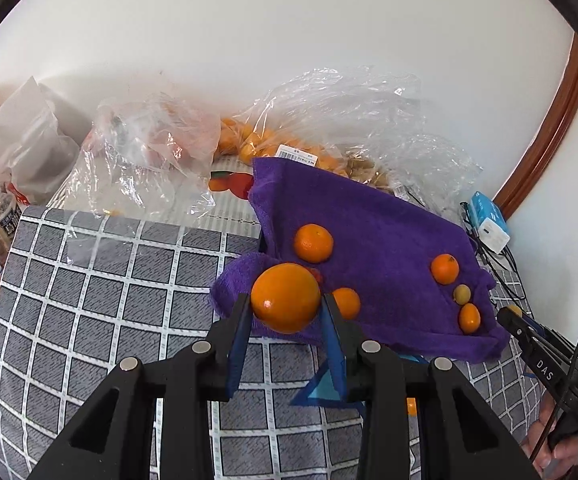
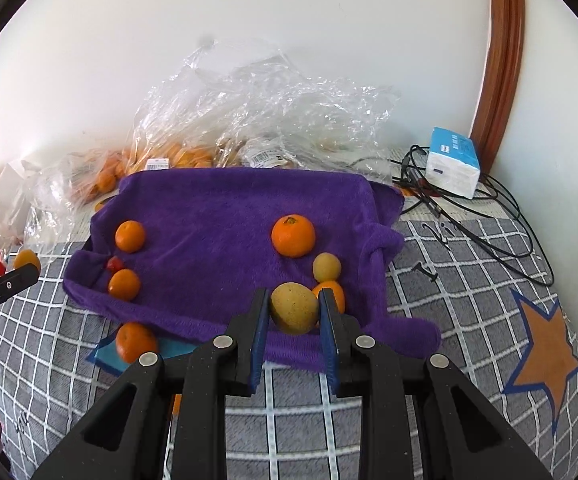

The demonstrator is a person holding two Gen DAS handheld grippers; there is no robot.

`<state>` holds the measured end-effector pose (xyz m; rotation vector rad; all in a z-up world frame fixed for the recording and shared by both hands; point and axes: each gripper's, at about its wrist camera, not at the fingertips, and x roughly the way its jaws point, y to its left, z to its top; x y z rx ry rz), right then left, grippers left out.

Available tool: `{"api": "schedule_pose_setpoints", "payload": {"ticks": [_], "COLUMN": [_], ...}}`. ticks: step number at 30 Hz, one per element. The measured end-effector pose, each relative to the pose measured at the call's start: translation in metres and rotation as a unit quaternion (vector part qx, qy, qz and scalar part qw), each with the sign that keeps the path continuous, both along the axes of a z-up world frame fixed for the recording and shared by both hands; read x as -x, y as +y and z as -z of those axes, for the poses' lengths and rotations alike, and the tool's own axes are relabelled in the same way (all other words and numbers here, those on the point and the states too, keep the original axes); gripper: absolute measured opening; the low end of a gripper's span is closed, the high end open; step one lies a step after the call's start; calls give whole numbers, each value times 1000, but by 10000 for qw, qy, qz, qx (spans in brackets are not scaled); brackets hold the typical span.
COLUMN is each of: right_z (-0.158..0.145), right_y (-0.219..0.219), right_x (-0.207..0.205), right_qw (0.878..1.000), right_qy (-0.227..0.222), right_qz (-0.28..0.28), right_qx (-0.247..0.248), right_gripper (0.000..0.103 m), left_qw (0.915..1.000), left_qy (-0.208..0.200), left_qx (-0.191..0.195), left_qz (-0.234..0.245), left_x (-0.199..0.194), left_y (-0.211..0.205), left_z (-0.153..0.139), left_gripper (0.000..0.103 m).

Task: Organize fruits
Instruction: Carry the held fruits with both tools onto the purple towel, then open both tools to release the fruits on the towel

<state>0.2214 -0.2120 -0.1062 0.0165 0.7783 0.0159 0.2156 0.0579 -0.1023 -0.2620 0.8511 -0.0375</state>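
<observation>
Sitting between the blue pads of the left gripper [image 1: 285, 306], a round orange [image 1: 285, 297] was clamped from both sides, held above the near left corner of the purple towel [image 1: 373, 216]. It was close to a ball, so no long axis or heading could be read from it; a small glint showed on its lower face.

The right gripper [image 2: 293, 309] was closed on a yellowish, slightly oval fruit [image 2: 293, 307], pinched at its two sides over the near edge of the purple towel. Its longer axis ran roughly across the jaws, tilted a little.

On the towel lay more fruit. In the right wrist view a mandarin [image 2: 293, 235] sat with its stem end up, right of the towel's middle, and just nearer than it a small pale yellow fruit [image 2: 326, 267] touched a small orange one [image 2: 333, 294] that was partly hidden behind the right finger. Toward the towel's left side lay two small oranges [image 2: 130, 236] [image 2: 124, 284] with a tiny red fruit [image 2: 115, 264] between them. Another orange [image 2: 135, 342] rested just off the towel's near left edge on a blue patch of the grey checked cloth [image 2: 469, 280].

Behind the towel's far edge stood crumpled clear plastic bags [image 2: 257, 120] holding oranges. Off its far right corner sat a blue and white tissue pack [image 2: 453, 164] among black cables [image 2: 489, 216].
</observation>
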Motion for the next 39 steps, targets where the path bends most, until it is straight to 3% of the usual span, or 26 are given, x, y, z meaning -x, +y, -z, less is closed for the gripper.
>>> {"api": "schedule_pose_setpoints", "payload": {"ticks": [19,32,35,39], "right_z": [55,66,66,59], "right_y": [11,20,22,23], "right_x": [-61,-72,-70,-62], "right_qw": [9972,9960,9957,9966], "right_qy": [678,824,845,750], "right_qz": [-305,-320,-331,-265], "right_qx": [-63,112,189,193], "right_gripper": [24,24,29,48], "left_qw": [9984,9979,9978,9975], "left_qy": [468,550,584,592], "left_qx": [-265,-225,-153,-127], "left_qz": [168,243,277,371], "left_x": [-51,-66,-67,-64], "left_y": [-27,-30,-30,-28], "left_z": [41,52,53,49], "left_gripper": [33,33,33,33]}}
